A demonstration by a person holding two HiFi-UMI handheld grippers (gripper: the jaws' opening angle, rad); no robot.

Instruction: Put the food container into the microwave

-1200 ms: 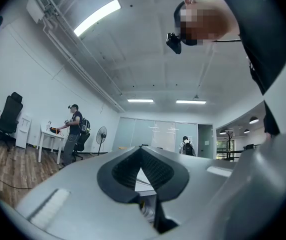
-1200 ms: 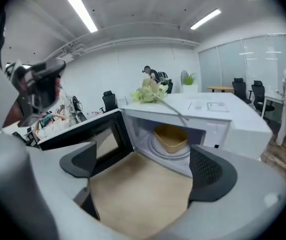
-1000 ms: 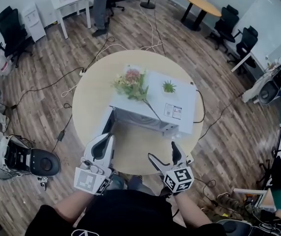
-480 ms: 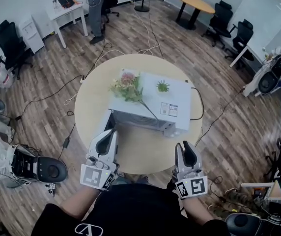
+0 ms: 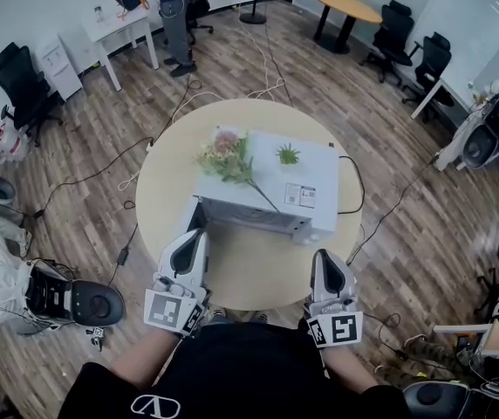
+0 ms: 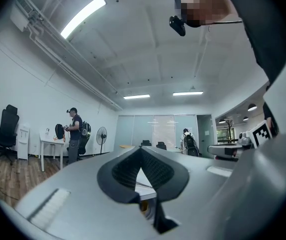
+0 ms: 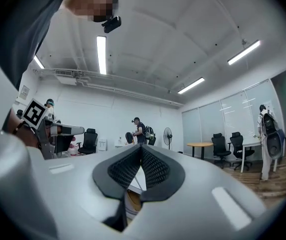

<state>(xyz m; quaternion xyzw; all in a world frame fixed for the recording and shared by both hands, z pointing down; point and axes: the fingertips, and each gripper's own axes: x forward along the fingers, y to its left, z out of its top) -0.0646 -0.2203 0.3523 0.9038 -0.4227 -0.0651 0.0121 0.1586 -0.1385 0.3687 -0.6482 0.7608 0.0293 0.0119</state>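
A white microwave stands on the round wooden table, with its dark door swung out at the front left. No food container shows in any view. My left gripper hovers at the table's near edge, just in front of the door, pointing up and away from me. My right gripper is level with it, below the microwave's right front corner. In the left gripper view the left gripper has its pads closed tip to tip with nothing between them. The right gripper looks the same in its own view.
A bunch of flowers and a small green plant sit on top of the microwave. A black power cord runs off the table's right side. Cables cross the wood floor. A person stands by a white desk at the back. Office chairs ring the room.
My right gripper has swung from a leftward tilt to straight ahead and moved slightly right. The left gripper has barely moved. The head view has shifted a little.
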